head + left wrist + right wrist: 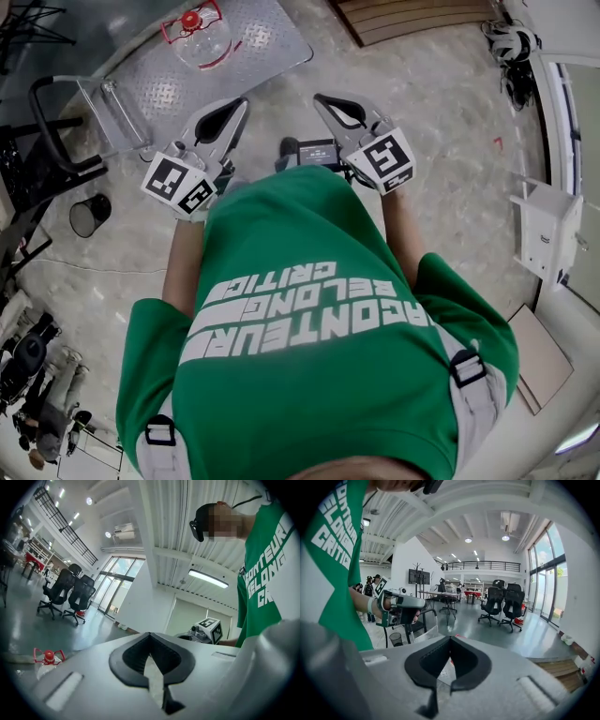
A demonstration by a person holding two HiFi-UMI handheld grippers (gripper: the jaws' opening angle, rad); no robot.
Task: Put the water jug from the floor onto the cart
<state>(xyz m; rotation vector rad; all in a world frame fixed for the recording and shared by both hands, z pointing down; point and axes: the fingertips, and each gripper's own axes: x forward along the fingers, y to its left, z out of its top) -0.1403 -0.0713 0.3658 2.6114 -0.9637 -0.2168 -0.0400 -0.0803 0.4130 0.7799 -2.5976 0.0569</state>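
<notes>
Water jug: the clear plastic water jug (202, 45) with a red cap and a red carry handle stands on the cart, cap up. In the left gripper view you see it (46, 660) low at the left side.
Place on the cart: the water jug is near the far long edge of the platform, about halfway along its length and well apart from the handle end.
Cart: the flat metal cart (258, 37) has a grey platform with a raised tread pattern and a black tube handle at its left end. It stands on the grey speckled floor (441, 103).
Left gripper: your left gripper (240, 103) (150, 634) has its jaws closed, tip against tip, and nothing is between them. It points toward the cart, and it does not touch the water jug.
Right gripper: your right gripper (321, 97) (450, 638) is also closed on nothing, the tips together. It is beside the left gripper, and both are over the floor between you and the cart.
Around: a round black waste bin (89, 214) stands on the floor near the handle end of the cart. Black office chairs (506, 603) stand farther back in the hall.
</notes>
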